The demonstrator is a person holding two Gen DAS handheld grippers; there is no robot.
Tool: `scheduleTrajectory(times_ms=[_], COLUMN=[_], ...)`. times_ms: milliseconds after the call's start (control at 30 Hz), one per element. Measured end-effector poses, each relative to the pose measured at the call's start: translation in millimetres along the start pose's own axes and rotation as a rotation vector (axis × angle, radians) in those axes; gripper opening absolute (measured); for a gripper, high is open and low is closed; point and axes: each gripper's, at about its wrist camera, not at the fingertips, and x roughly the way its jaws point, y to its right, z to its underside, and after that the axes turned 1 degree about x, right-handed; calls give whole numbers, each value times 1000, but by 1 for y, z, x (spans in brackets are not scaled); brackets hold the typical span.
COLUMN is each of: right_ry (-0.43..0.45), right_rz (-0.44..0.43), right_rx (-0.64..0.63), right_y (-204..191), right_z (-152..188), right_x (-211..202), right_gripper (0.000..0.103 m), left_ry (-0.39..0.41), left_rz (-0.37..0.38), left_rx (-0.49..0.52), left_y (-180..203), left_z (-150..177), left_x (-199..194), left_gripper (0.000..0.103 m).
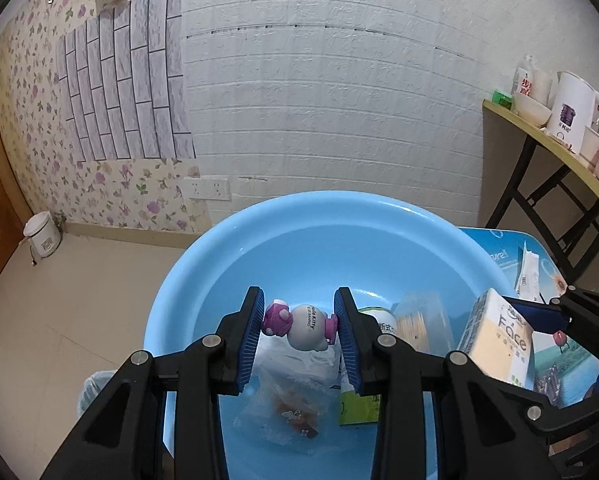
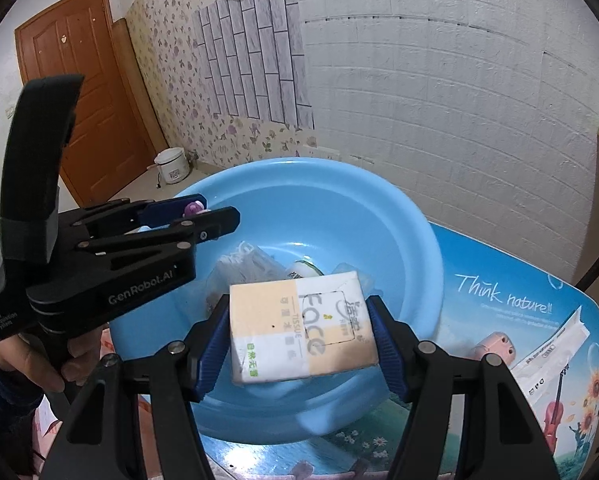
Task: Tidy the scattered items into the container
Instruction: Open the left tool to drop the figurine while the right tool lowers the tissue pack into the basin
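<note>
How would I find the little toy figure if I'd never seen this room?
Look for the big blue basin on the table. Above it, the left gripper pinches a small white figure sideways. Its purple cap and feet set it apart from the boxy tissue pack beside it.

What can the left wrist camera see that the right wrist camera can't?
Only the left wrist view shows the whole Hello Kitty toy pinched in the left gripper, plus the side table with a white kettle.

Only the right wrist view shows the brown door, the hand holding the left gripper, and the pink item on the table.

Both show the blue basin, the Face tissue pack in the right gripper, and the rice cooker.
</note>
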Motion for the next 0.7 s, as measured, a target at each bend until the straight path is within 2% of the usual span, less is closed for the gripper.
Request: scheduleTrajectory(times_ms=[33,100,167,200,333,600,700], right_ry=[0,-1,-4,-4,-7,-19,-17], right_rz=[-1,1,3,4,6,3,3], right_rx=[0,0,2,3,12,5,11], right_y=[0,2,3,2,3,2,5], right_z=[0,0,1,0,0,1,0], right_x=[0,-1,-1,-1,0,7,5], right_gripper=[67,67,67,67,67,67,67], left_ry=[3,10,22,34,57,39,54], left_rz=[1,1,-1,2,-5,-10,-7], left_rx=[2,3,-2,-5,-25,-47,-35], left_y=[1,1,-1,-2,-8,-13,-12], left_z=[0,-1,-2,-2,-1,9,12], left_x=[-1,-2,-5,-7,-14,-18,-25], left_gripper=[35,45,67,69,73,74,79])
